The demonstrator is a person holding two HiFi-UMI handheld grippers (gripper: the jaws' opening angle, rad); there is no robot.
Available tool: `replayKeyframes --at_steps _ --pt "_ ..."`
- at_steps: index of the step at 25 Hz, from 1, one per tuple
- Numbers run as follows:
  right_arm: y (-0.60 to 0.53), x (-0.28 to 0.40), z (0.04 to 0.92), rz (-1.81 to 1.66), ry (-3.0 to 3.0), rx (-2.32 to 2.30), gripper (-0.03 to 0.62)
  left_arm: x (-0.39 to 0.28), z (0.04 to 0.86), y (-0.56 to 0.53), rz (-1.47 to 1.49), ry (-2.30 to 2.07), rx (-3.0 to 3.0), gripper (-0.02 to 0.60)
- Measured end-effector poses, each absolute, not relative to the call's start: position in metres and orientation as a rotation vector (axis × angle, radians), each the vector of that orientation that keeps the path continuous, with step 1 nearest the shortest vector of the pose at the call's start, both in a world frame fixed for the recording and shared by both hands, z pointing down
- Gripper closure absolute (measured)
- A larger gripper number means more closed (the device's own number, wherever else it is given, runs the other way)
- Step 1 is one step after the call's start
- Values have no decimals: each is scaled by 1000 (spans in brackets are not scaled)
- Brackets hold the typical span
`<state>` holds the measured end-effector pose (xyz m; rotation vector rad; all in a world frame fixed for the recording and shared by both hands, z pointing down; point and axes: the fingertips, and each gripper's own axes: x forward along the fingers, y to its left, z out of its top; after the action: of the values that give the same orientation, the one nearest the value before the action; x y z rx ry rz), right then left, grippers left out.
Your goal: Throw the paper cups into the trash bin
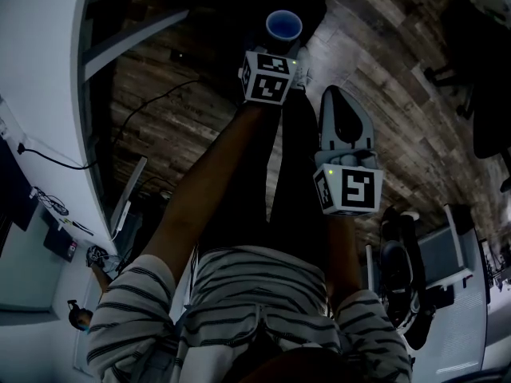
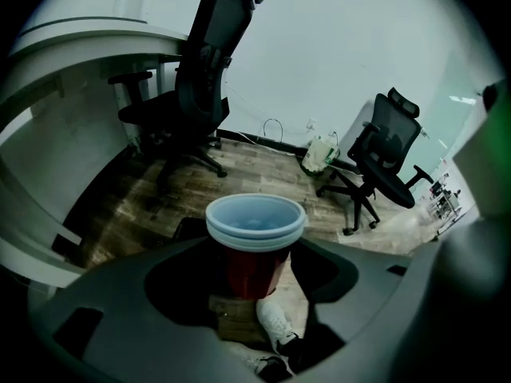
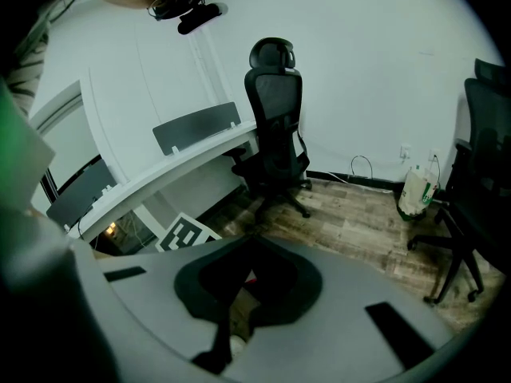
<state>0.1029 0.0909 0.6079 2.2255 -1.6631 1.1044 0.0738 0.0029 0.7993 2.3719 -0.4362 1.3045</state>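
The paper cups (image 2: 255, 242) sit in the left tool (image 2: 255, 282), ahead of the right tool (image 1: 342, 96).

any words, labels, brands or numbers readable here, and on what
No text can be read.
On the left marker cube and right marker cube: black-and-white square patterns, no letters.
On the bag by the wall: green print, too small to read.
On the paper cups: no print visible.

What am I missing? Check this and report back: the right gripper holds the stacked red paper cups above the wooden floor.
Wrong gripper. The left gripper holds the stacked red paper cups above the wooden floor. The left gripper view shows them between its jaws. In the right gripper view, the right gripper has its jaws together with nothing between them.
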Motion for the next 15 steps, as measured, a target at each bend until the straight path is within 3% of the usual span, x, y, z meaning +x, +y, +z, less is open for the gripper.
replayKeyframes --at_steps 15 --pt "96 103 636 1171 -1618 2254 585 72 867 -1 1394 -387 2350 281"
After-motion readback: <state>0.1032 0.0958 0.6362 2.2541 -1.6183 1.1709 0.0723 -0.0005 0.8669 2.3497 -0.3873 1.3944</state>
